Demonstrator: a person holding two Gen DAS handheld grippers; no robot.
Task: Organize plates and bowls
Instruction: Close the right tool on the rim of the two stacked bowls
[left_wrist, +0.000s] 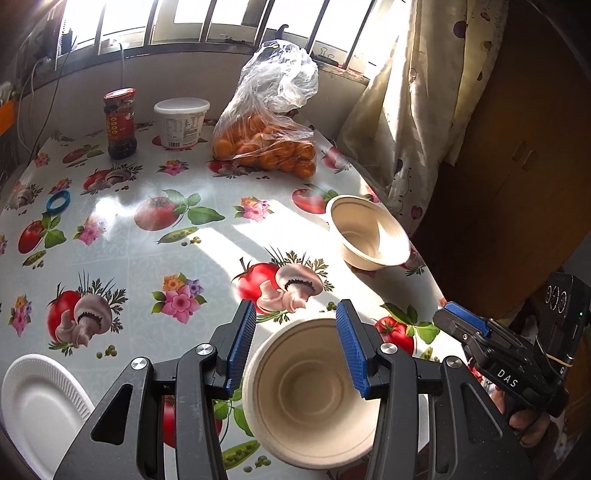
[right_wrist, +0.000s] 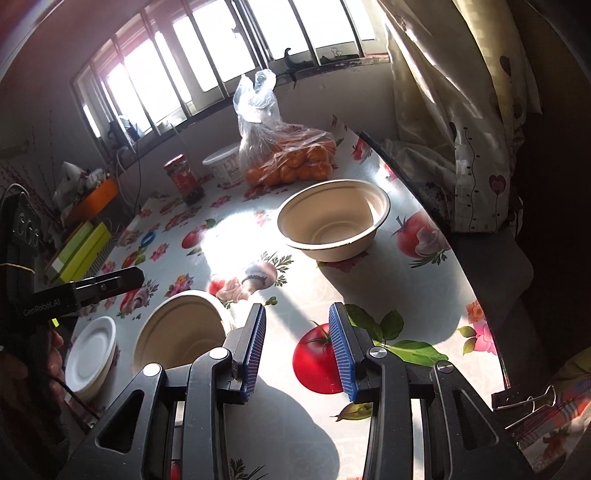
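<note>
1. Left claw (left_wrist: 295, 347) stands half apart over the near bowl (left_wrist: 314, 398), one finger (left_wrist: 351, 347) inside its rim, the other outside and clear of it; nothing is clamped.
2. Right claw (right_wrist: 297, 347) is apart and empty above bare bench (right_wrist: 369, 295).
3. The far bowl (right_wrist: 332, 221) sits upright straight ahead of the right claw, toward the window, well apart from it; from the left claw it lies ahead and to the right.
4. My judgement: the right claw is nearer that bowl and better lined up to fetch it.
5. White plates (right_wrist: 92, 354) are stacked at the left, beside the near bowl.
</note>
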